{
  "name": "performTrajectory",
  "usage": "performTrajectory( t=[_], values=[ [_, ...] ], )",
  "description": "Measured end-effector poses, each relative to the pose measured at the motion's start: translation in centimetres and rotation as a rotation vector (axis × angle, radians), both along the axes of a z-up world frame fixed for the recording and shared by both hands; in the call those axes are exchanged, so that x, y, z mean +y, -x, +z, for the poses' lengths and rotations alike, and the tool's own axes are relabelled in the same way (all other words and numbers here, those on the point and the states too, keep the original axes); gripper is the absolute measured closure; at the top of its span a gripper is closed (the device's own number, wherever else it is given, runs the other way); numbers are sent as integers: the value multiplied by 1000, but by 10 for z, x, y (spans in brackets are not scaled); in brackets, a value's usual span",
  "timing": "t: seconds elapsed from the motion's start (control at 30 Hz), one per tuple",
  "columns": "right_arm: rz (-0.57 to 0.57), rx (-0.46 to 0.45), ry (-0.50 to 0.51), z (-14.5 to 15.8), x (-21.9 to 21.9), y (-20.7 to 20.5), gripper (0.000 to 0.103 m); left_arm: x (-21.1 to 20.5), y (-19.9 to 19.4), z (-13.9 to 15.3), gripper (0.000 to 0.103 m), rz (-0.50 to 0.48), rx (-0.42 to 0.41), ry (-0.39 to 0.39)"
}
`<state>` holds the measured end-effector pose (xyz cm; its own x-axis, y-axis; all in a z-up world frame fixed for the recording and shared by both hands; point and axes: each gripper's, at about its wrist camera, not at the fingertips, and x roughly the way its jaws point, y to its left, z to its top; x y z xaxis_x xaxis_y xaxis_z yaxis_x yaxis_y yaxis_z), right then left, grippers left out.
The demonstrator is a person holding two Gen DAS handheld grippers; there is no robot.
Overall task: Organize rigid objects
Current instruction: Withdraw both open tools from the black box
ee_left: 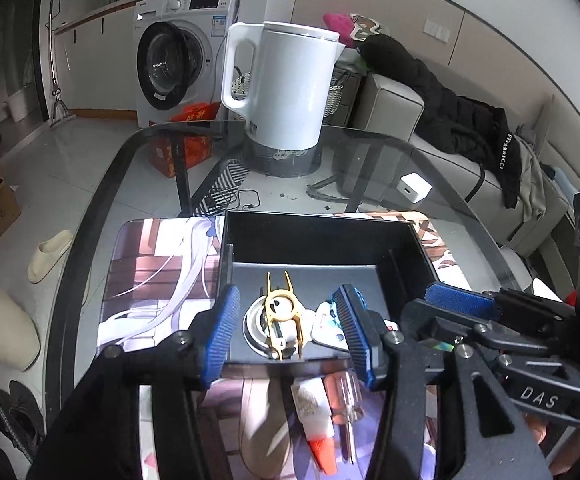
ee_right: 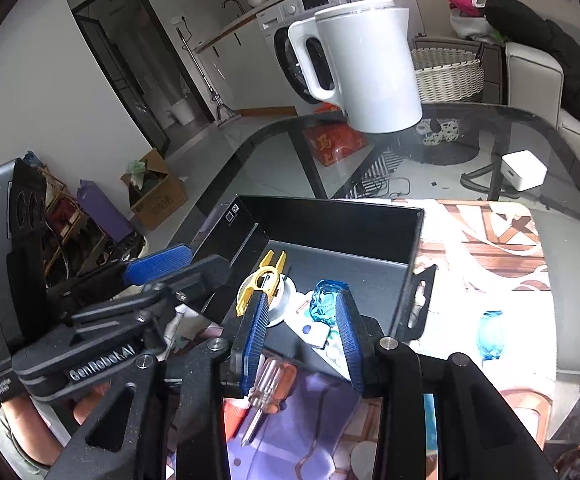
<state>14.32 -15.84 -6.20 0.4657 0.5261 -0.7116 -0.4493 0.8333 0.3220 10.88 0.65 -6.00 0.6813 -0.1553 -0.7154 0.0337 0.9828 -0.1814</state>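
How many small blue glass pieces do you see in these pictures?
2. One blue glass piece is between the fingers of the right tool, above the black box. The other stands on the mat, right of the box. More may be hidden.

Left wrist view close above the black tray (ee_left: 322, 236), facing the kettle (ee_left: 290, 88), right wrist view apparently from tray's right, both sharing tray, kettle, glass table (ee_right: 570, 208).

Glue tube (ee_left: 313, 420) and screwdriver (ee_left: 346, 420) lay partly hidden behind left gripper (ee_left: 288, 332); the tube's label was too blurred to read, tray (ee_right: 330, 216) sticker print too small.
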Motion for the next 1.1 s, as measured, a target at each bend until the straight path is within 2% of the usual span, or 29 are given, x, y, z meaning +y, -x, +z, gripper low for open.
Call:
performTrajectory(
  t=[0.1,0.23,0.4,0.73,1.1],
  values=[
    [10,-23,15,4,-5,9,67,1,10,2,53,-3,8,-7],
    [62,26,-1,3,-10,25,67,3,26,-2,53,-11,41,-11],
    [104,51,27,0,-15,44,67,0,40,-6,53,-28,61,-50],
    [101,202,-17,-28,-18,39,67,-11,33,-44,53,-58,208,-28],
    [86,210,15,-36,-18,37,67,-24,19,-66,54,-69,272,-60]
  ],
)
